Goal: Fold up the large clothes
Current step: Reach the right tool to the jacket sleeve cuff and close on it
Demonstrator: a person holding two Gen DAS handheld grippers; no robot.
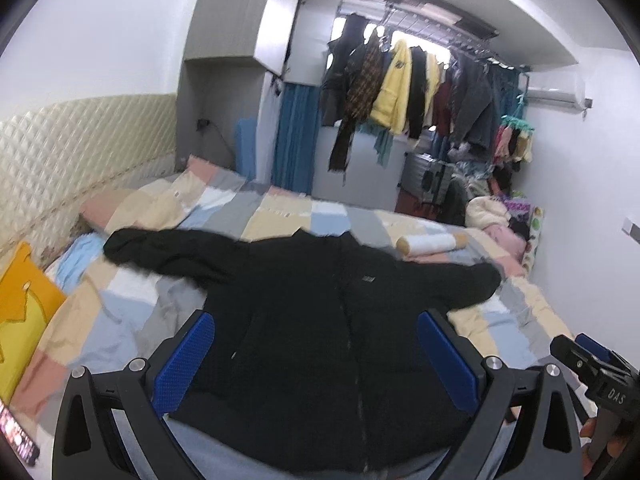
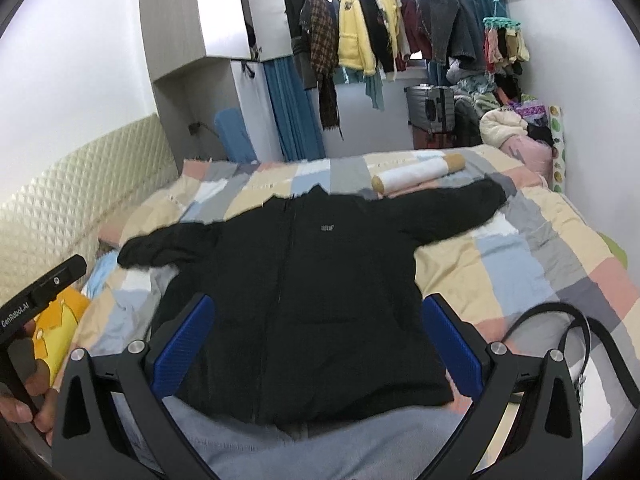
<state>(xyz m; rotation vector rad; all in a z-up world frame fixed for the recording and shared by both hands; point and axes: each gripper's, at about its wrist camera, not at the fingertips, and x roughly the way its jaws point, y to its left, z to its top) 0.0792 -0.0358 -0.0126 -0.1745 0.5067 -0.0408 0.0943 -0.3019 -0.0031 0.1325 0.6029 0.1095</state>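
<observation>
A black zip jacket lies flat, front up, on the checked bed cover, both sleeves spread out sideways. It also shows in the right wrist view. My left gripper is open and empty, held above the jacket's lower half. My right gripper is open and empty above the hem. The right gripper's body shows at the right edge of the left wrist view; the left gripper's body shows at the left edge of the right wrist view.
A white roll lies on the bed beyond the collar. A yellow pillow and a phone lie left. Clothes hang on a rack past the bed. A black strap lies right. A padded wall runs left.
</observation>
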